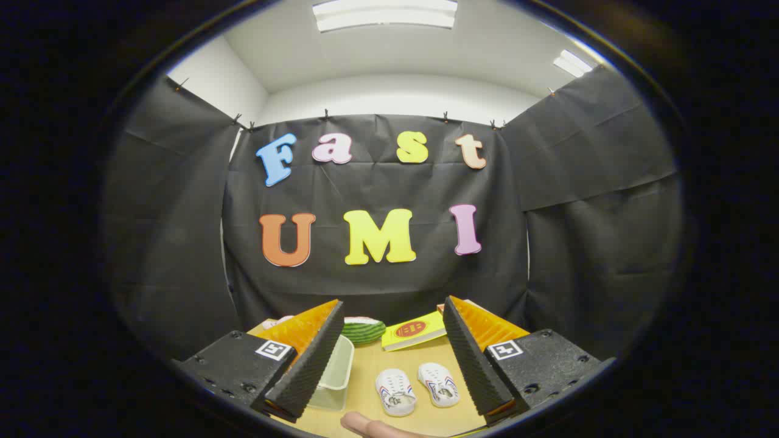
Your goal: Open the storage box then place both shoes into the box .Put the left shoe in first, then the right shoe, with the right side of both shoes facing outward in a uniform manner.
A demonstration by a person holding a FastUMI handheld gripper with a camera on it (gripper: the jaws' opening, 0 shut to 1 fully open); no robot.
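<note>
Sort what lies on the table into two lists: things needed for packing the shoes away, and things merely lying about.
For the job:
- two white shoes, side by side between the fingers
- clear storage box, beside the near finger
- gripper, open, holding nothing

Lying about:
- green striped melon-like thing, beyond the box
- yellow book, beyond the shoes
- a fingertip, nearest the camera

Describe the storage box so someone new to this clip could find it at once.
On the wooden table, look between the open gripper fingers. The storage box sits beside the left finger, left of the two white shoes. It is the only clear plastic tub there.
</note>
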